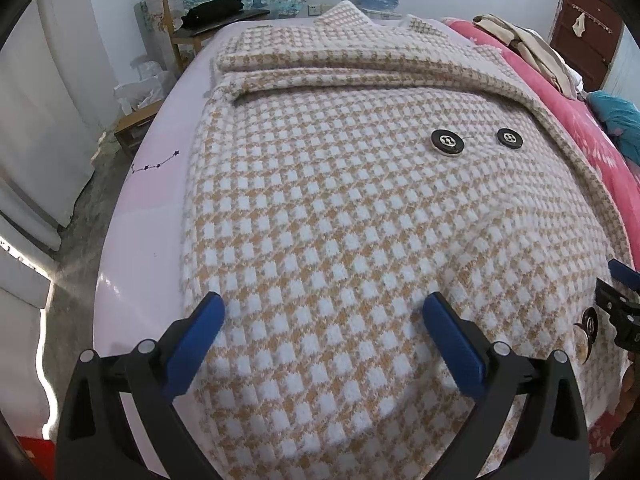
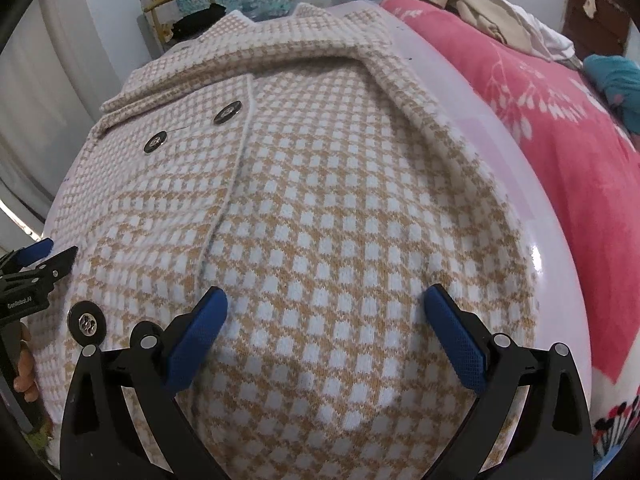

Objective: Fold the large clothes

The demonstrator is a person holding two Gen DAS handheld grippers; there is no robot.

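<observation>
A: Where is the checked coat (image 1: pixel 340 208)?
B: Spread flat on the pale surface (image 1: pixel 160 184), sleeve folded across its top, beside a pink blanket (image 2: pixel 560 140).
A: And the grippers?
B: Left gripper (image 1: pixel 323 312) and right gripper (image 2: pixel 326 304) hover over the hem, jaws spread wide, holding nothing.
</observation>
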